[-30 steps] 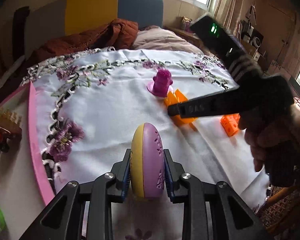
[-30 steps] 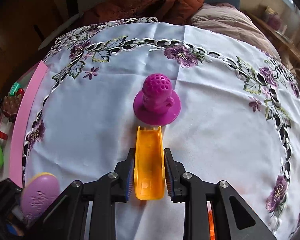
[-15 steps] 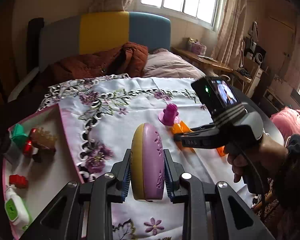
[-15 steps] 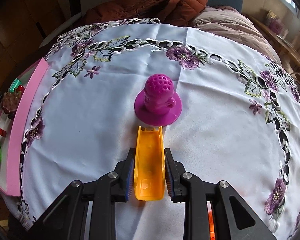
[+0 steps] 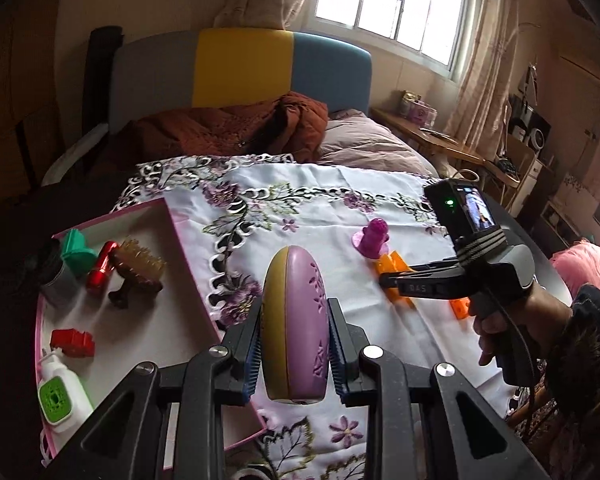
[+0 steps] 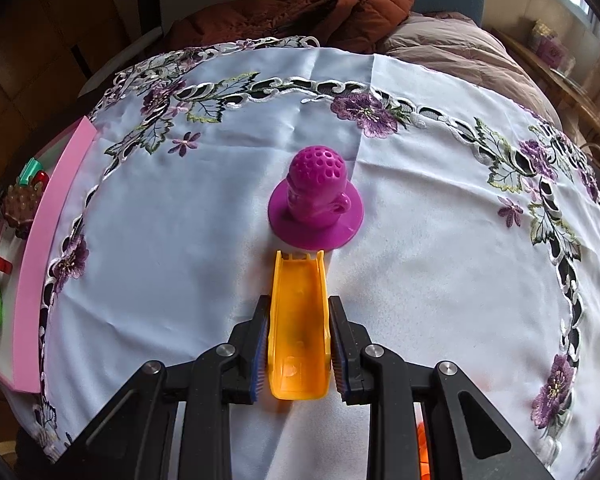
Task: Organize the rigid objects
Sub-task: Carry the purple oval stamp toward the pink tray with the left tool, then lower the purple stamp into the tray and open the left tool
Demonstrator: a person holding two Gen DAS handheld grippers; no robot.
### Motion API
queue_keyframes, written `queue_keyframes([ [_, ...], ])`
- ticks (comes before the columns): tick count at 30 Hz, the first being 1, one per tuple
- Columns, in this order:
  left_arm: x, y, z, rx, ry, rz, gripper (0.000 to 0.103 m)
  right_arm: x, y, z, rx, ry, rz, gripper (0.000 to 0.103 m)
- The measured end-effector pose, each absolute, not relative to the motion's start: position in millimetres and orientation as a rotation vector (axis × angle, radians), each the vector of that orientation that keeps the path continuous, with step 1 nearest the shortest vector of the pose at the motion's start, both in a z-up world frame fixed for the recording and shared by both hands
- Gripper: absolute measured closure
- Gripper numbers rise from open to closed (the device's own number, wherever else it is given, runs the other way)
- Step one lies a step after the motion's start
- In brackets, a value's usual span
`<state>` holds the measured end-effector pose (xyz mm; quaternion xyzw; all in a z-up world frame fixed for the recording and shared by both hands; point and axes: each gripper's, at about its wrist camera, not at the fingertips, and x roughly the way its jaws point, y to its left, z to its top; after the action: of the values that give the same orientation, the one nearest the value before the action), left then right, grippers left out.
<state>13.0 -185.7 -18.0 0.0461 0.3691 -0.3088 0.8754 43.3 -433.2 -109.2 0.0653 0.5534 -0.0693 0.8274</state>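
Observation:
My left gripper point(image 5: 295, 322) is shut on a purple-and-yellow oval case point(image 5: 294, 320), held in the air over the tablecloth beside the pink tray point(image 5: 188, 264). My right gripper point(image 6: 298, 328) is shut on an orange toy slide point(image 6: 299, 328) that rests on the cloth, its far end close to a magenta perforated stopper point(image 6: 316, 210). In the left wrist view the right gripper point(image 5: 384, 280) and the hand holding it stand at the right, over the orange slide point(image 5: 392, 264) and near the magenta stopper point(image 5: 374, 238).
The pink tray holds a green piece point(image 5: 76, 252), a red tube point(image 5: 100, 268), a brown brush point(image 5: 138, 270), a red block point(image 5: 72, 342) and a white-and-green bottle point(image 5: 58, 394). A small orange block point(image 5: 460, 308) lies near the hand. A bed with a brown jacket point(image 5: 228, 132) stands behind the table.
My left gripper has risen and pulled back to the left with the oval case, bringing the pink tray and its contents into view. The right gripper and the slide have stayed still.

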Motion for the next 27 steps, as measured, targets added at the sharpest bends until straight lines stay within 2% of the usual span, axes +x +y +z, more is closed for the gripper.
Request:
queue_keyframes([
  [9, 23.6, -155.3, -25.7, 0.054, 0.809, -0.602, 0.075, 43.7, -429.6, -107.3, 0.091, 1.169, -0.146, 0.076],
  [20, 50.8, -64.2, -35.2, -0.120, 0.895, -0.456, 0.075, 45.3, -428.1, -106.1, 0.054, 1.168, -0.144, 0.076],
  [27, 57.6, -62.1, -43.4, -0.164, 0.937, -0.459, 0.075, 45.0, -428.4, -105.5, 0.051, 1.169, -0.144, 0.076],
])
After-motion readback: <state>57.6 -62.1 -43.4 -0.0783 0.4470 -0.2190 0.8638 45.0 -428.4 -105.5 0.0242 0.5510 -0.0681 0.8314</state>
